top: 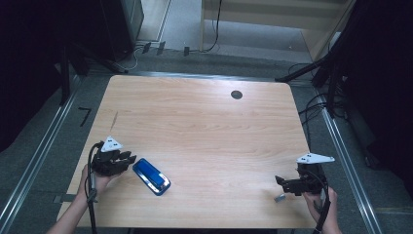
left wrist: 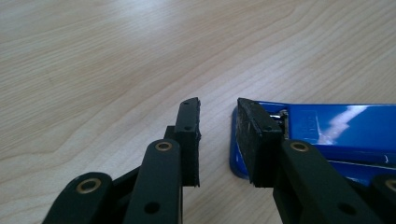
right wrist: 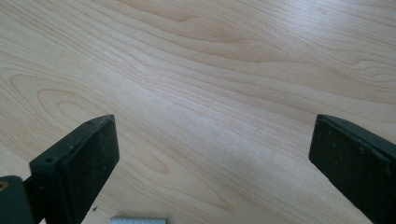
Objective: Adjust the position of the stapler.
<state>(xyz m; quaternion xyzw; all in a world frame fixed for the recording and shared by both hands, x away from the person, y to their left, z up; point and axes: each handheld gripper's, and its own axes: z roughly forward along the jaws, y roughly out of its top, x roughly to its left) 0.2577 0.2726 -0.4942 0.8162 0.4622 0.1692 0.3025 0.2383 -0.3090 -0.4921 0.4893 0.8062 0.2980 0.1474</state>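
- The left gripper's matte black fingers stood slightly apart beside the glossy blue rectangular stapler, gripping nothing.
- The right gripper's fingers gaped wide over the pale woodgrain worktop, near a small grey metal staple strip.

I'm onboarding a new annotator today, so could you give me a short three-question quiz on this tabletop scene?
1. True or false: the blue stapler lies between the pads of the left claw.
2. Multiple choice: the right claw is A) wide open over bare wood, B) shut on the stapler, C) shut on a cup.
3. Short answer: what small grey thing lies on the table just in front of the right claw?

Key:
1. False: the stapler sits beside the claw, behind one pad, and the gap between the pads holds only wood.
2. A.
3. A strip of staples.
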